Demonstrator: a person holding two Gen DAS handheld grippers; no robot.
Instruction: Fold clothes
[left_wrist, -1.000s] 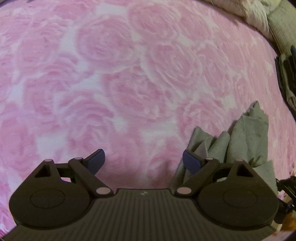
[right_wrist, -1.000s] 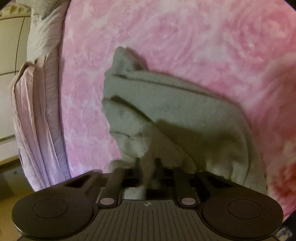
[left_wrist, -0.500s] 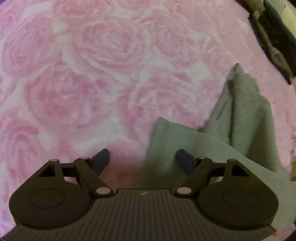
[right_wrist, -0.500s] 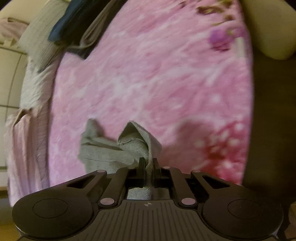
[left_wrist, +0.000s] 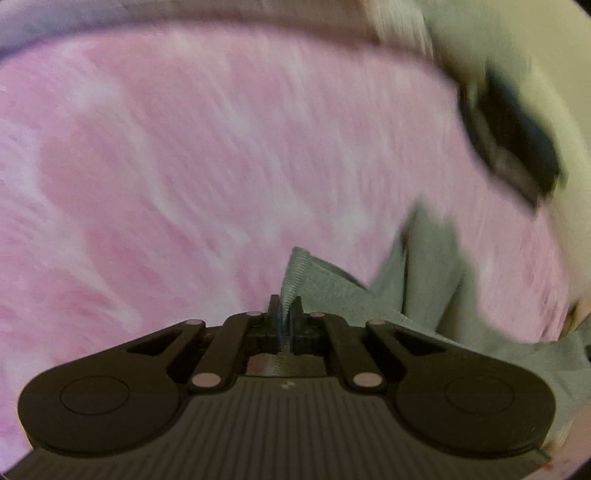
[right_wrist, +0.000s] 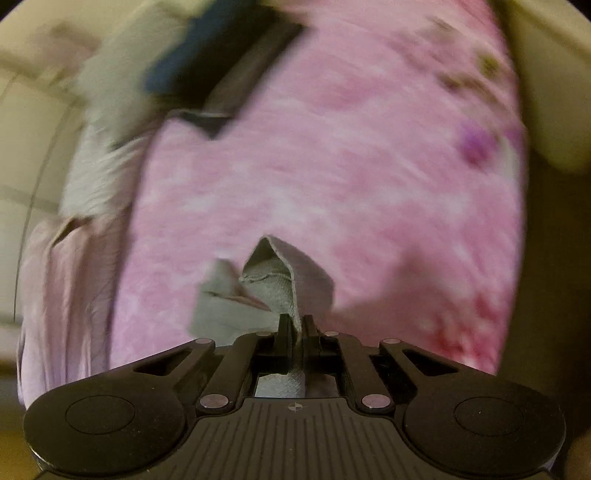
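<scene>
Pink rose-print blanket (left_wrist: 221, 147) fills both views, motion-blurred. Dark clothes pile (right_wrist: 221, 62) lies at its far edge. Grey garment (left_wrist: 424, 280) hangs above the blanket, stretched between the two grippers. Left gripper (left_wrist: 284, 310): fingers just closed, pinching a ribbed edge. Right gripper (right_wrist: 295, 325): fingers clamped on another fold of the garment.

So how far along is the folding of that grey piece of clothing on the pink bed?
Barely begun. Done: both grippers have hold of the grey garment; the left gripper, whose jaws have just closed, and the right gripper each pinch an edge of it. In hand: it hangs bunched above the pink blanket. Left: spreading it flat and making every fold. Dark clothes lie at the bed's edge.
</scene>
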